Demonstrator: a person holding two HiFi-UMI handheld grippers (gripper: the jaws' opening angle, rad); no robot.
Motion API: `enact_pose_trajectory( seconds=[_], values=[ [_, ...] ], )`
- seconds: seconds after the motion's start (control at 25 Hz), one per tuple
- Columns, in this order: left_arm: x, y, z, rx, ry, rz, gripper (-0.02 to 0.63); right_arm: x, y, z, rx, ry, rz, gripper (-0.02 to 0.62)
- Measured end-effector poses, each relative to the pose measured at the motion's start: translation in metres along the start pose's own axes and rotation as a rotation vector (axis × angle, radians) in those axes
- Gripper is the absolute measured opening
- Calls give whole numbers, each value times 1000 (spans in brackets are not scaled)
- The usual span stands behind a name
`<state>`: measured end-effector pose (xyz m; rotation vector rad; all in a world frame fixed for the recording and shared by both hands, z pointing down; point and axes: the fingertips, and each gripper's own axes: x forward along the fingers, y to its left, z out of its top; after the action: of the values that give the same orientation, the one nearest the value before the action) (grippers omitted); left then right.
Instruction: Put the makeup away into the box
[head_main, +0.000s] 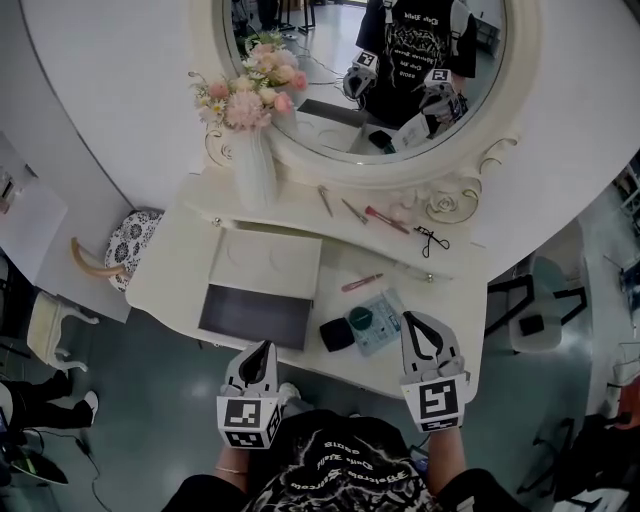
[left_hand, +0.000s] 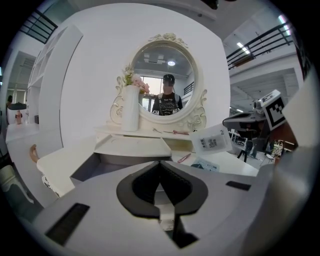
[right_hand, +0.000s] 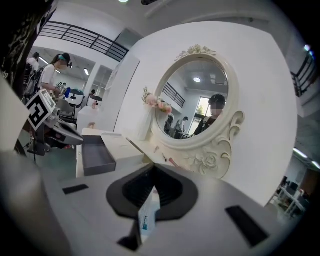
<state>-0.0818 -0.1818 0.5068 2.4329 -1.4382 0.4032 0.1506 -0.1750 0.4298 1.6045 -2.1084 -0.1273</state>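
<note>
A clear plastic makeup packet (head_main: 378, 322) with a printed label hangs just above the vanity table's front right part, and my right gripper (head_main: 412, 318) is shut on its edge. In the right gripper view the packet (right_hand: 149, 212) shows as a thin sheet between the closed jaws (right_hand: 153, 167). The left gripper view shows the same packet (left_hand: 212, 140) lifted off the tabletop. The box (head_main: 255, 316) has a dark grey inside and a white lid (head_main: 268, 262) lying open behind it. My left gripper (head_main: 266, 346) hovers at the box's near edge, shut and with nothing in it (left_hand: 160, 162).
On the table lie a black compact (head_main: 337, 334), a pink pencil (head_main: 362, 282) and an eyelash curler (head_main: 432, 240). Brushes (head_main: 355, 210) lie on the shelf under the round mirror (head_main: 500, 120). A white vase of flowers (head_main: 252, 165) stands back left. A patterned stool (head_main: 130, 240) is left of the table.
</note>
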Motion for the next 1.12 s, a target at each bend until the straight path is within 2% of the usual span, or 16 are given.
enact_pose_trajectory(
  seconds=[0.24,0.4,0.8,1.12],
  values=[
    [-4,15,3,-14,-13,36,15,15,18,24,-37,-46,68,6],
    [-8,27,4,-19,-16,62,15,28,31,37,5,-84,127,6],
    [-22,61,8,-54,-41,144,15,49,61,67,-32,-147,222,6],
    [-32,78,2,-73,-37,185,15,59,84,97,-102,-199,286,6]
  ],
)
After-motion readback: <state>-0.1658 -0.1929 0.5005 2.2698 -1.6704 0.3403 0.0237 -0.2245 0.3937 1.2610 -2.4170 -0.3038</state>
